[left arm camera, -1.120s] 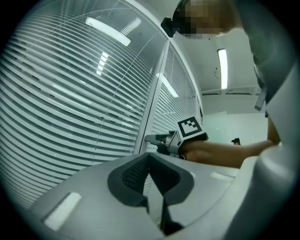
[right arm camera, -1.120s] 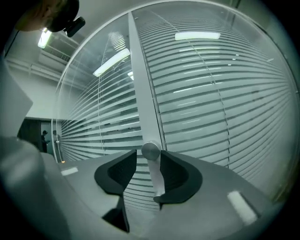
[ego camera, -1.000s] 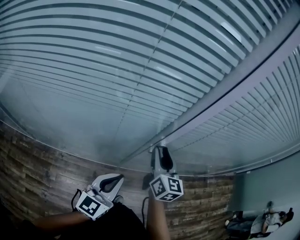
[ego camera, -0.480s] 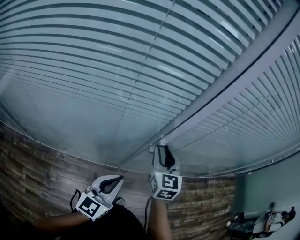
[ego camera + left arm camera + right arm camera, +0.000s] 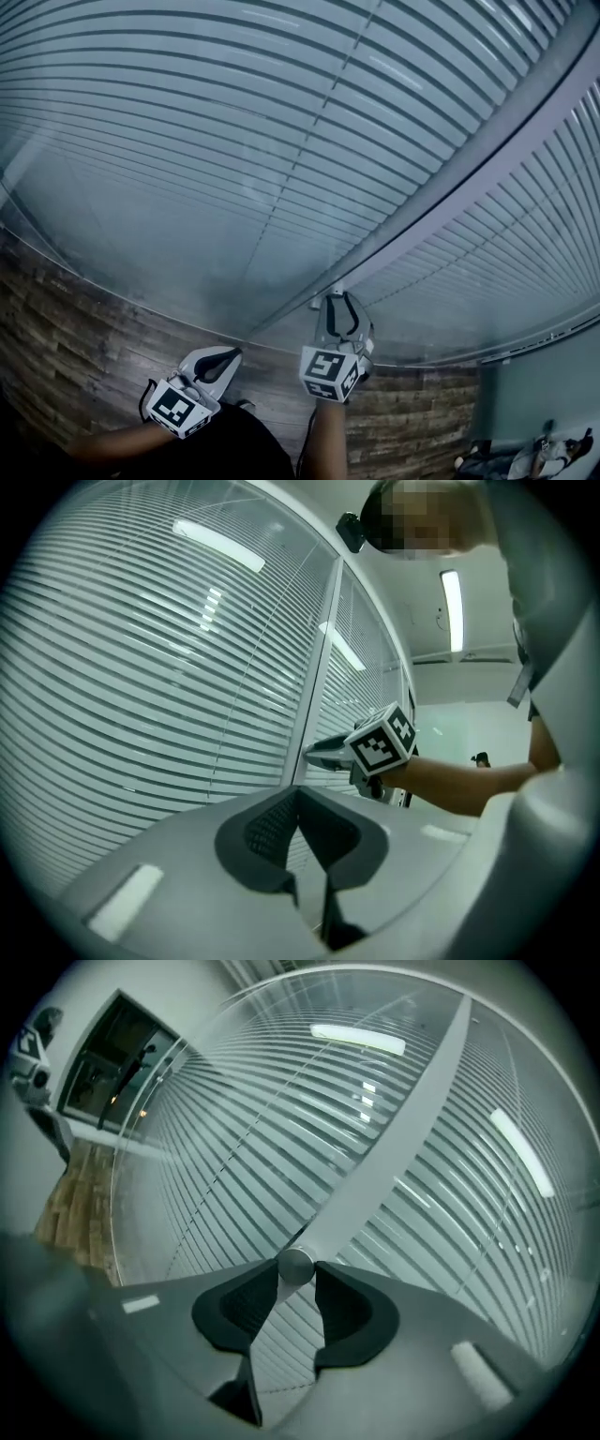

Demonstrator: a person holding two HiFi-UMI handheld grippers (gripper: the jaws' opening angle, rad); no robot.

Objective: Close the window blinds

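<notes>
"What just changed?"

"Jaws of the right gripper (image 5: 343,300) just closed on the little knob (image 5: 296,1266) on the window post (image 5: 394,1138) and twisted it. The blinds (image 5: 216,122) above show gaps, so it needs more twisting. Jaws of the left gripper (image 5: 300,794) are together, empty."

1. A dark, streaky wood-plank floor (image 5: 75,328) lies below me
2. The window glass (image 5: 122,244) rises right in front of me, split by a pale grey post (image 5: 469,178)
3. A teal wall (image 5: 534,394) stands low on my right
4. One long ceiling lamp (image 5: 452,607) glows overhead
5. Bright strip reflections (image 5: 356,1040) lie across the glass
6. Beyond its left edge sits a dark framed opening (image 5: 112,1068)
</notes>
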